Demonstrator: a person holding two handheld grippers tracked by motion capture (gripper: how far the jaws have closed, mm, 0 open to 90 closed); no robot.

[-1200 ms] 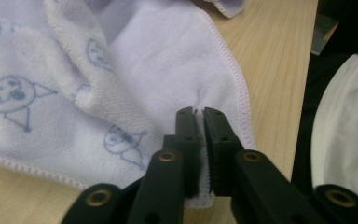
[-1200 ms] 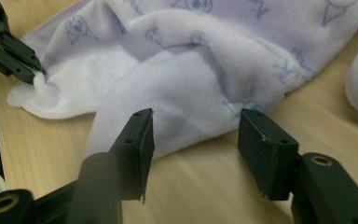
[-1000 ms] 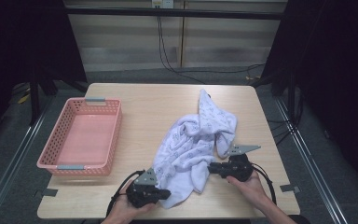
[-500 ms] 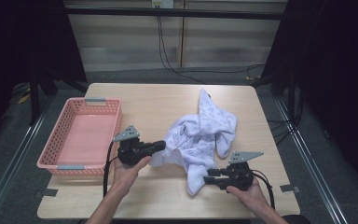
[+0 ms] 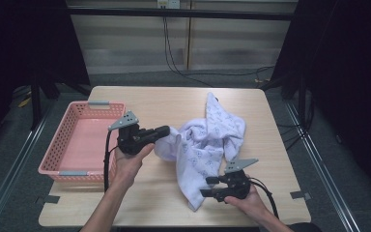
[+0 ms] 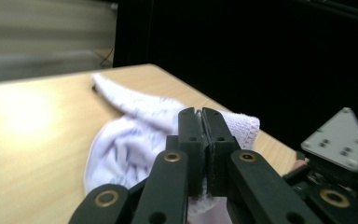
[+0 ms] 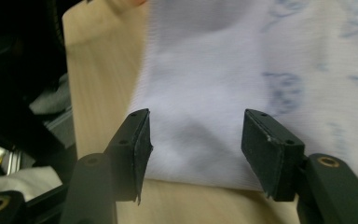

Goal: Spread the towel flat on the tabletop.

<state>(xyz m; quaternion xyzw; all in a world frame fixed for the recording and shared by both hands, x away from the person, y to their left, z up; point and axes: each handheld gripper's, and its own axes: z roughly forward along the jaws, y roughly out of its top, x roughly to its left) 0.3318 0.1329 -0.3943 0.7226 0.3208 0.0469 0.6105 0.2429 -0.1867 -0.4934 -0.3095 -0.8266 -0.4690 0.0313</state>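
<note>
Two grippers work a white cloth with a blue pattern (image 5: pixel 207 140) on the wooden bench (image 5: pixel 140 208). The left gripper (image 5: pixel 165 129) pinches a lifted edge, while the right gripper (image 5: pixel 204 186) has just been opening, its jaws wide over the near corner. Next, I think, it must close there for folding.

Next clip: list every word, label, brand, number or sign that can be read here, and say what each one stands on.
None can be read.
White towel: faint blue printed marks, too small and blurred to tell whether they are letters or a pattern.
Pink basket: no label seen.
Grey plates on the left tongs and right tongs: only screw holes, no writing.
Table: bare wood, no marking.
</note>
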